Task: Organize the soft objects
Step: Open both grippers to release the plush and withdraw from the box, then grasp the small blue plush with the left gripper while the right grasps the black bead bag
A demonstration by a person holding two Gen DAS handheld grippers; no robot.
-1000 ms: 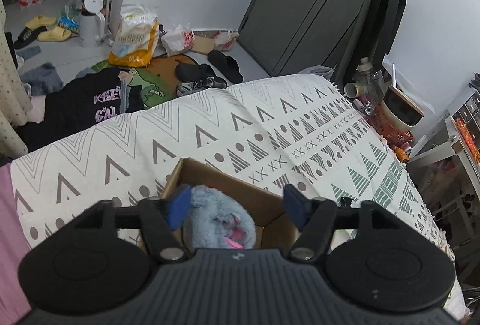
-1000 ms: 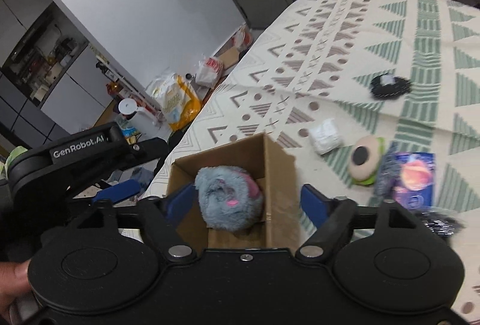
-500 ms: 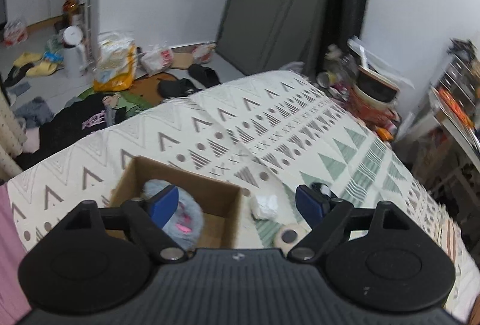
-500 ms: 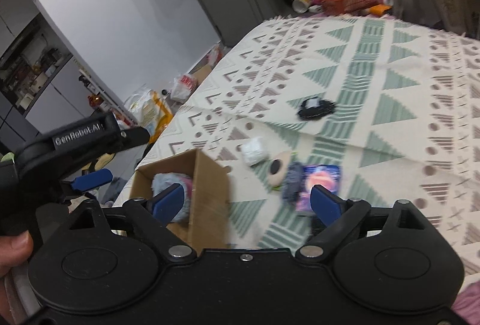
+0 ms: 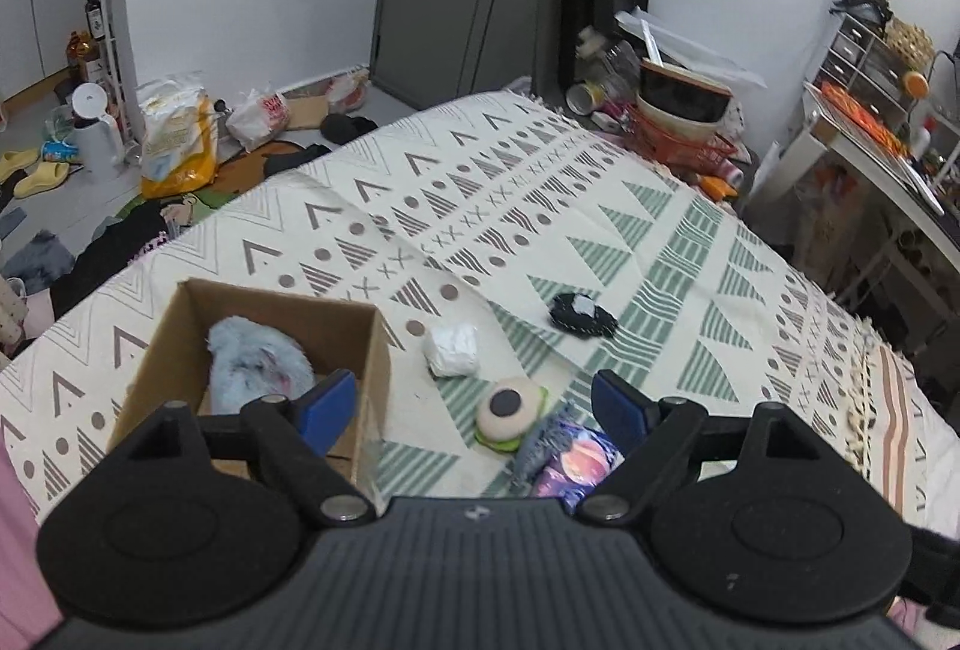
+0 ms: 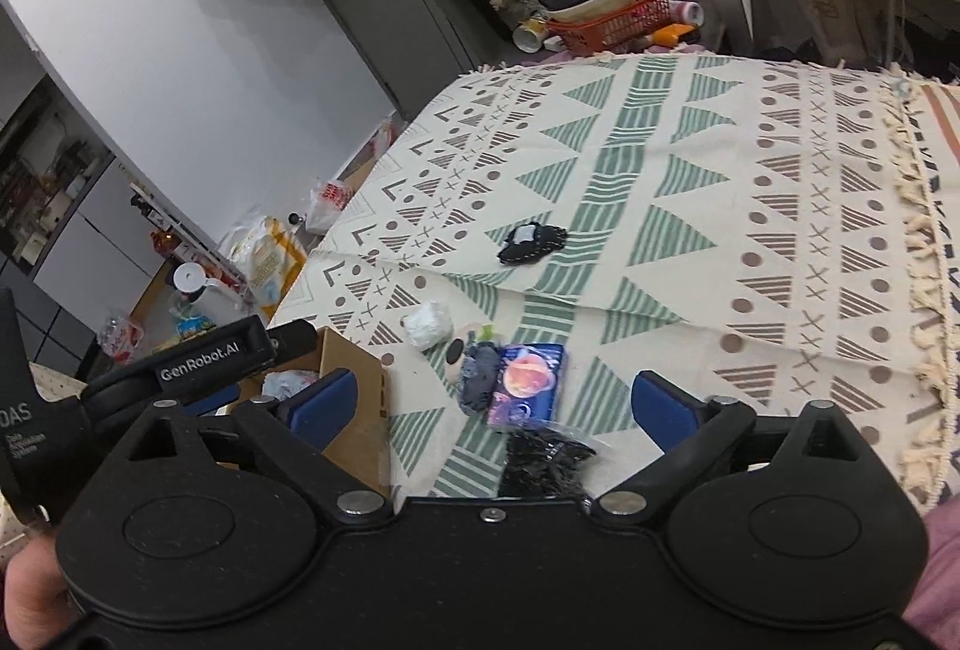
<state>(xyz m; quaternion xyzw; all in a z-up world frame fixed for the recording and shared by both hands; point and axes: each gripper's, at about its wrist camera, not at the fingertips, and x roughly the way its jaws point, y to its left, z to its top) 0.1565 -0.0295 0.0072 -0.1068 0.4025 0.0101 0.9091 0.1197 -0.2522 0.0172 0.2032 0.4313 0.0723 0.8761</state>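
Between picks: both tongs spread and empty above the bed
Fluffy blue toy (image 5: 258, 365) lies in the cardboard box (image 5: 174, 332) behind the left tongs (image 5: 474, 404); right tongs (image 6: 495, 407) need lowering onto the purple pouch (image 6: 528, 377) just ahead

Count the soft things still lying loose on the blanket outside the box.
6: black pouch farthest out, white bundle near the box, round plush, grey cloth, planet-print pack, black bundle nearest. Others may be hidden.

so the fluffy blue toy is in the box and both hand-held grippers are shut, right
Not quite. The fluffy blue toy is in the box, but both wrist views show the left hand-held gripper and right hand-held gripper open, holding nothing.
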